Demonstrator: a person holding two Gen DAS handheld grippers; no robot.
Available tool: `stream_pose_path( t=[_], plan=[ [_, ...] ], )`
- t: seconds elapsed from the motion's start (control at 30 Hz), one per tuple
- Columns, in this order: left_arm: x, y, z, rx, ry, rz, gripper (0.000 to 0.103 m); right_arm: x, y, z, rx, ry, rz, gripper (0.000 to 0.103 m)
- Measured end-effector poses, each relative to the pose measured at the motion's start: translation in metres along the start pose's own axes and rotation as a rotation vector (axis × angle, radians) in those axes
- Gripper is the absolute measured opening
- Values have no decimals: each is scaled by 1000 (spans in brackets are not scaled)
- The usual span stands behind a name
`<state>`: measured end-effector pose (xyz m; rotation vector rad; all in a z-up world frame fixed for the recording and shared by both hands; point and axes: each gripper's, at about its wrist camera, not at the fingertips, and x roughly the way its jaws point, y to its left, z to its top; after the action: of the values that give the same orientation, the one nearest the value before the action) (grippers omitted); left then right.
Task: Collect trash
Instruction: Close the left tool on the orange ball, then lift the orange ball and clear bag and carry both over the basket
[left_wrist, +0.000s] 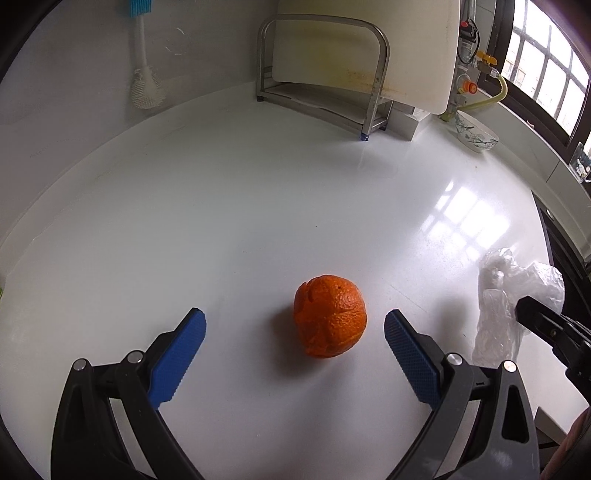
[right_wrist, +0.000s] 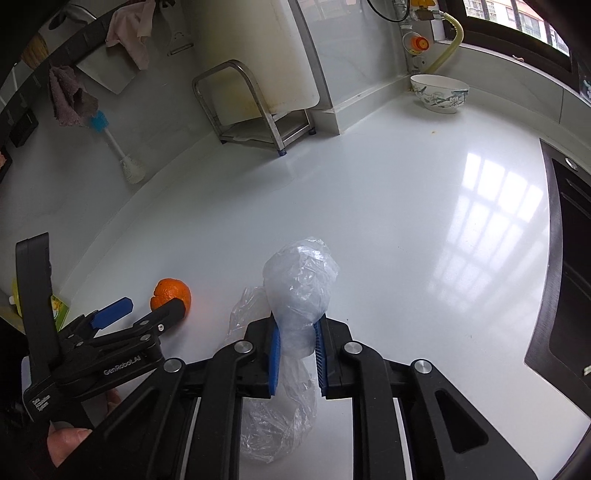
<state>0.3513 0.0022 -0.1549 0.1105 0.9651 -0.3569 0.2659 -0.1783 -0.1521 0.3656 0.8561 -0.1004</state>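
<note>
An orange peel ball lies on the white counter. My left gripper is open, its blue pads on either side of the peel without touching it; the peel sits nearer the right pad. It also shows in the right wrist view, with the peel just beyond it. My right gripper is shut on a clear plastic bag, which bulges above the pads and hangs below them. The bag also shows at the right in the left wrist view.
A steel rack with a white cutting board stands at the back wall. A white brush hangs on the wall. A patterned bowl sits at the back right. A dark stove edge borders the right.
</note>
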Motion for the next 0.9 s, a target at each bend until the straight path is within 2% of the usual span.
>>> stream_pose_path(
  t=[0.13, 0.3, 0.43, 0.47, 0.57, 0.63, 0.9],
  plan=[
    [7, -4, -1, 0, -1, 11, 95, -5, 1, -3, -6, -5, -5, 15],
    [10, -6, -1, -5, 4, 23, 81, -8, 1, -7, -3, -7, -3, 15],
    [10, -8, -2, 11, 10, 33, 58, -11, 1, -8, 0, -9, -5, 15],
    [9, -8, -2, 12, 9, 27, 55, -12, 1, -9, 0, -11, -7, 15],
    [4, -9, -3, 9, 12, -8, 34, -16, 1, -9, 5, -15, -8, 15],
    [-1, -13, -4, 21, 7, -4, 29, -18, 1, -10, 6, -18, -8, 15],
    [-32, -12, -8, 18, -12, -27, 27, -39, 4, -18, 10, -29, 10, 15]
  ],
)
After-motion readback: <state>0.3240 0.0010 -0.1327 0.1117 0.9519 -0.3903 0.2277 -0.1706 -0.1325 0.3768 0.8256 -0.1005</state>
